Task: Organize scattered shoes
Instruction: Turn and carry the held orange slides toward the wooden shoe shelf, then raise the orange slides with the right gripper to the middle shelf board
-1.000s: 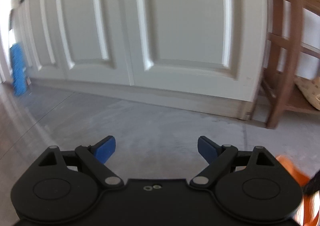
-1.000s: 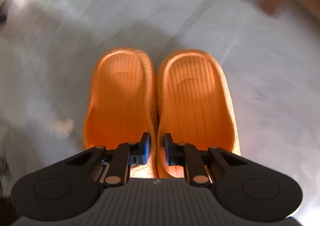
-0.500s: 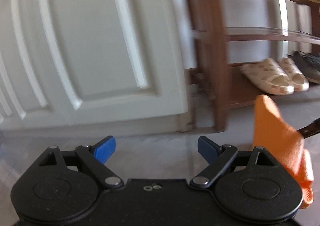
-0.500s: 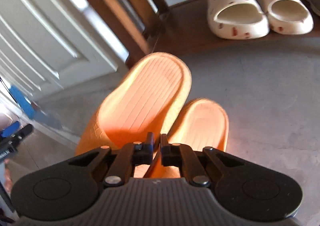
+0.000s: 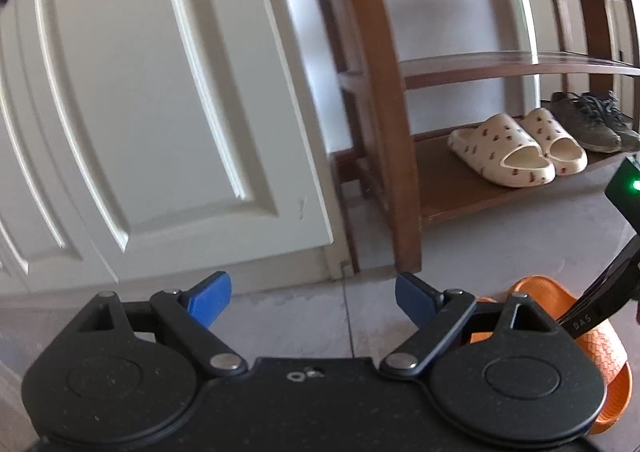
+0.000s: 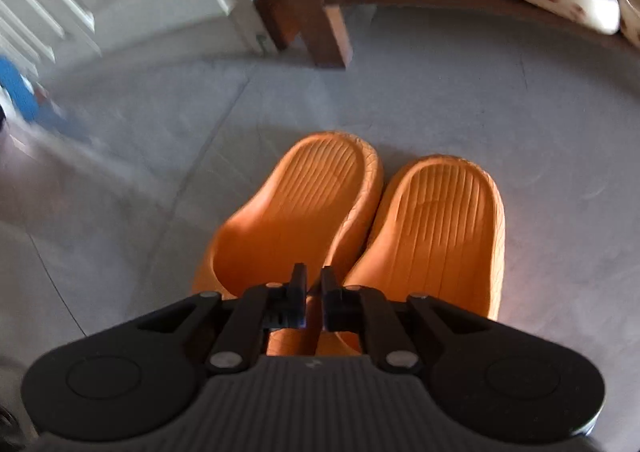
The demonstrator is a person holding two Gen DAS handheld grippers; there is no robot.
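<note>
R hand-held gripper [image 6: 314,292] clamped on orange slides [image 6: 360,220]; only L view shows sneakers [image 5: 592,124]; L hand-held gripper [image 5: 312,298] apart.

Slipper pair [image 6: 352,220] side by side on floor [image 6: 540,124], before shoe rack [image 5: 392,124]. Patterned slippers [image 5: 516,150] on rack's bottom shelf, sneakers [image 5: 592,124] right of them. Door [image 5: 160,92] left of rack.

The grey floor [image 6: 460,100] carries the wooden shoe rack [image 5: 394,156], and on the rack's lowest shelf lie cream slippers [image 5: 516,150] with dark sneakers [image 5: 592,122] just beside them on the right.
</note>
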